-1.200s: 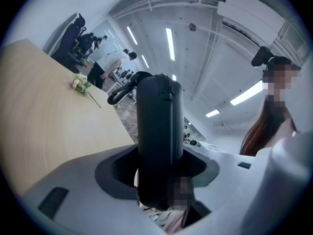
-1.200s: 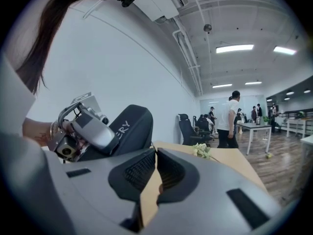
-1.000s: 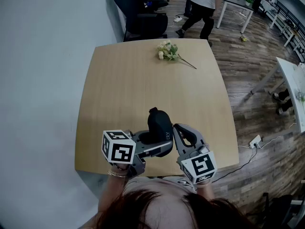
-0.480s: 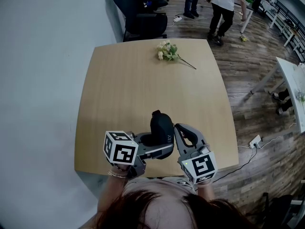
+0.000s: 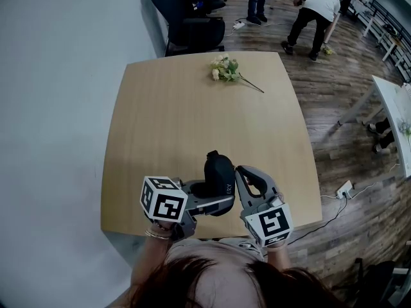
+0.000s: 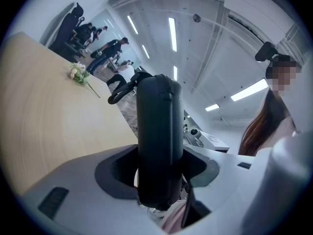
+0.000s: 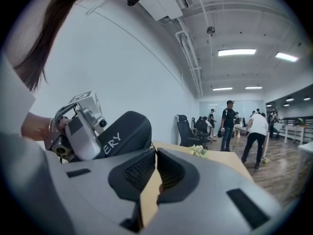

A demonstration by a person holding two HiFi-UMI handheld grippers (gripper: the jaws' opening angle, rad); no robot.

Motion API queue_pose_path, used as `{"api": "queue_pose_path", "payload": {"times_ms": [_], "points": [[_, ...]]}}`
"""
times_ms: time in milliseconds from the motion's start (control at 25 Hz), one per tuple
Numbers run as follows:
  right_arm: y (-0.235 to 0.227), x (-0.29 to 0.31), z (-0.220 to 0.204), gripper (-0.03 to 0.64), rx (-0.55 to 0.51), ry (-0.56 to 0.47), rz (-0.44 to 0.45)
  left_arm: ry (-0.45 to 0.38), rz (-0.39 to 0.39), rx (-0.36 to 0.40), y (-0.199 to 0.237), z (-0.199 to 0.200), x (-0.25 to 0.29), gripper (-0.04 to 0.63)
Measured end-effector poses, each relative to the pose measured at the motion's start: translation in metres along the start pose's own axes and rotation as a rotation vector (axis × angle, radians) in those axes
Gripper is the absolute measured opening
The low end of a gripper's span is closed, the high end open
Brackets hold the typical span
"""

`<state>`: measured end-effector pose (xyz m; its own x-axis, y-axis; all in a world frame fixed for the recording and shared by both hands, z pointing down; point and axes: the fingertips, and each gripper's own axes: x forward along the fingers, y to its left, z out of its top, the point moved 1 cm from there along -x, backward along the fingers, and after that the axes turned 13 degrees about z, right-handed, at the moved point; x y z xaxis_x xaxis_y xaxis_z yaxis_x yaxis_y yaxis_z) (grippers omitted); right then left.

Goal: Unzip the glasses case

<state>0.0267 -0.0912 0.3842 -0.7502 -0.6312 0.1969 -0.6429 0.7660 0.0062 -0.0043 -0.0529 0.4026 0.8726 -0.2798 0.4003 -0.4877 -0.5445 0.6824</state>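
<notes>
Black glasses case [image 5: 218, 171] clamped in left gripper [image 6: 159, 177] fingers over the near surface [image 5: 167, 120] edge. Right gripper [image 7: 155, 156] fingers closed, empty, just beside it. Zip [image 6: 172, 126] looks shut; unzipping not started.

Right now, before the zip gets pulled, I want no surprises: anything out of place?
Nothing damaged or spilled. Loose flowers lie at the far edge of the table; the glasses case is clamped in the left hand-held gripper.
</notes>
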Motion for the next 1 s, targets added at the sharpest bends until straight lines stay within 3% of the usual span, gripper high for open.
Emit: {"api": "queue_pose_path", "payload": {"times_ms": [1000], "points": [[0.003, -0.005, -0.006, 0.018, -0.052, 0.039, -0.011, 0.124, -0.018, 0.008, 0.001, -0.023, 0.004, 0.249]]}}
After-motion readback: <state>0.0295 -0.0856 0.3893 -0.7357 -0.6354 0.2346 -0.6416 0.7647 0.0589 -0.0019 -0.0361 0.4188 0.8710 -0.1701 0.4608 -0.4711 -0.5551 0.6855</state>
